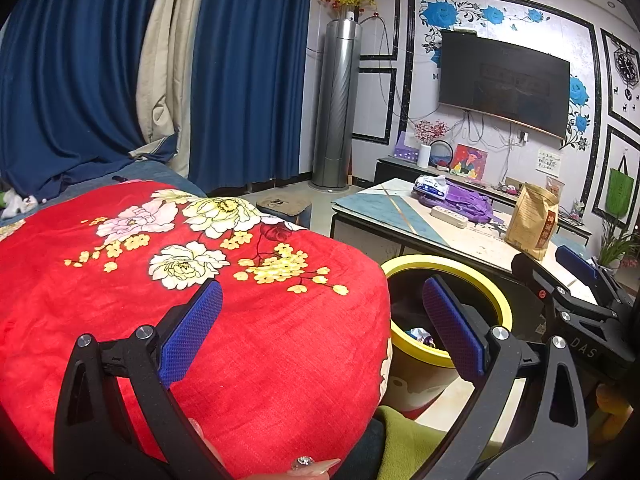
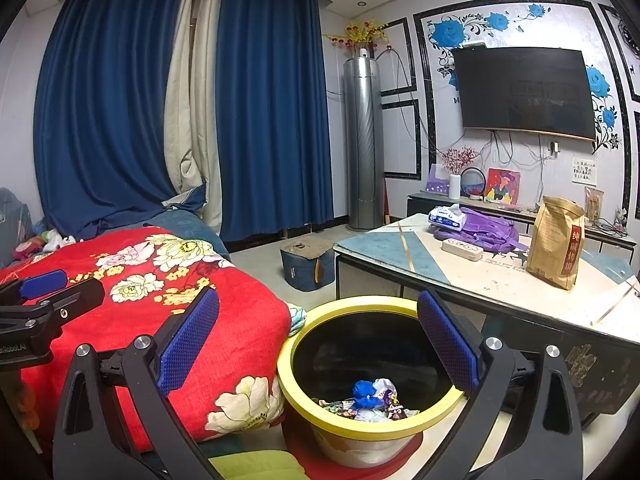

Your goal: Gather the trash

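Trash [image 2: 370,398]: crumpled blue wad, white paper and printed wrappers, lying at the bottom of yellow-rimmed bin [image 2: 320,420], between red floral blanket [image 2: 160,280] and table [image 2: 500,292]. Right gripper [image 2: 320,344] over bin, spread wide, empty; left gripper [image 1: 320,320] likewise.

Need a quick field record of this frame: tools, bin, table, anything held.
left tool: open, holds nothing, over red floral blanket
right tool: open, holds nothing, above yellow-rimmed bin
bin contents: crumpled wrappers, blue and white scraps
table: brown paper bag, purple backpack, power strip, tissue pack
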Tool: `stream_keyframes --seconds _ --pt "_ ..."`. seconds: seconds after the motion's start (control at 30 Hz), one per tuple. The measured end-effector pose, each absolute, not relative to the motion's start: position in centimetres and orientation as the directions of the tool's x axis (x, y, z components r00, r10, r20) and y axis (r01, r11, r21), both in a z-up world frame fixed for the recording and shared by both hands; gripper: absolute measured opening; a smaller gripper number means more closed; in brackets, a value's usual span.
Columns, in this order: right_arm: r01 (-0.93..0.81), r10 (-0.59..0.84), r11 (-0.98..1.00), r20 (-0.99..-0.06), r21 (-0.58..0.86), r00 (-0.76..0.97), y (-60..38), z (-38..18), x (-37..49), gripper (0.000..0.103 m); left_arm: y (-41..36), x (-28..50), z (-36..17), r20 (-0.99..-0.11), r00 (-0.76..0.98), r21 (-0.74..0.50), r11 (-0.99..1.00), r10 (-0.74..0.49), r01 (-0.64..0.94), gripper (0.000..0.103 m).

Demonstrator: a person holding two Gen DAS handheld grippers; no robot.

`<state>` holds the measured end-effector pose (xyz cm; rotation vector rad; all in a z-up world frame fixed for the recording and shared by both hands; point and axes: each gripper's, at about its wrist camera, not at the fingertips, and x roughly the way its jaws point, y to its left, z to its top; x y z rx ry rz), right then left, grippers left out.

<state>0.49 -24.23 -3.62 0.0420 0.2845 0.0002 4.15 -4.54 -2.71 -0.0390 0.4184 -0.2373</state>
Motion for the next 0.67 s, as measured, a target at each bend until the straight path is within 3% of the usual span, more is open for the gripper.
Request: stream_keyframes --seconds 0.27,0.43,0.57,0.67 --pt "0.001 0.014 0.999 -0.291 0.052 0.957 -24.1 -3.7 0.6 0.097 -4.8 4.6 -2.9 -0.417 0.885 -0.049 0.977 -0.208 0.206 0.092" --pt "0.009 0.009 0.999 -0.348 0.051 0.938 -23.5 -3.5 2.0 0.097 -3.3 4.6 -2.0 -0.407 0.899 -0.082 0.987 -0.161 0.14 0.092" --pt "-0.167 0.164 0.986 -0.389 0.027 0.906 -18.3 -2.6 3.7 0.097 2.6 5.4 -1.4 -0.472 0.879 -0.11 0.994 -0.065 0.015 0.092" --pt "-0.394 0.373 0.918 -0.408 0.035 0.833 -10.1 -1.6 5.0 0.097 10.9 5.6 -1.9 -0.54 0.833 -0.057 0.982 0.123 -0.182 0.092"
